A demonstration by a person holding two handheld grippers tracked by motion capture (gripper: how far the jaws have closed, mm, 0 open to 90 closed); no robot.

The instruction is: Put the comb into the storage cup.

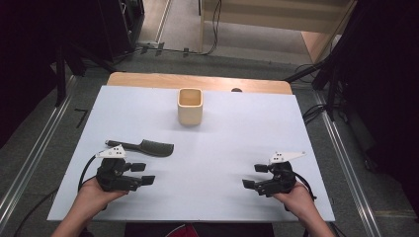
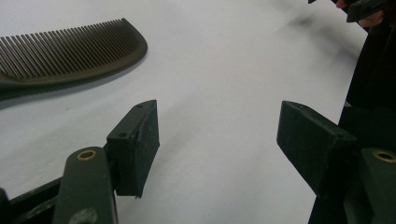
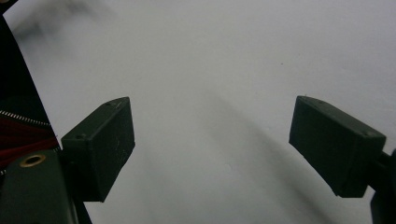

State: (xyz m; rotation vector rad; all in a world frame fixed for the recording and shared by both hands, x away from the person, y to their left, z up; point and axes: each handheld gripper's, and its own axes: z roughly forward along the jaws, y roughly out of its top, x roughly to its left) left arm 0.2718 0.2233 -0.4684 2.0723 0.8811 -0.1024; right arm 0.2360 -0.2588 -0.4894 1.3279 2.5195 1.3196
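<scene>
A dark comb (image 1: 147, 147) lies flat on the white table (image 1: 232, 143), its handle pointing left. My left gripper (image 1: 141, 174) rests just in front of it, open, with nothing between the jaws. In the left gripper view the comb (image 2: 70, 58) sits at the upper left, beyond the left gripper (image 2: 219, 140). My right gripper (image 1: 256, 176) rests near the front right of the table, open and holding nothing. The right gripper (image 3: 210, 149) looks along bare white tabletop. A pale square cup (image 1: 190, 105) stands upright at the back middle of the table.
A wooden strip (image 1: 197, 81) runs along the table's far edge. Metal rails (image 1: 34, 153) flank the table on the floor at both sides. Cables (image 1: 212, 29) and dark stands lie on the floor beyond the table.
</scene>
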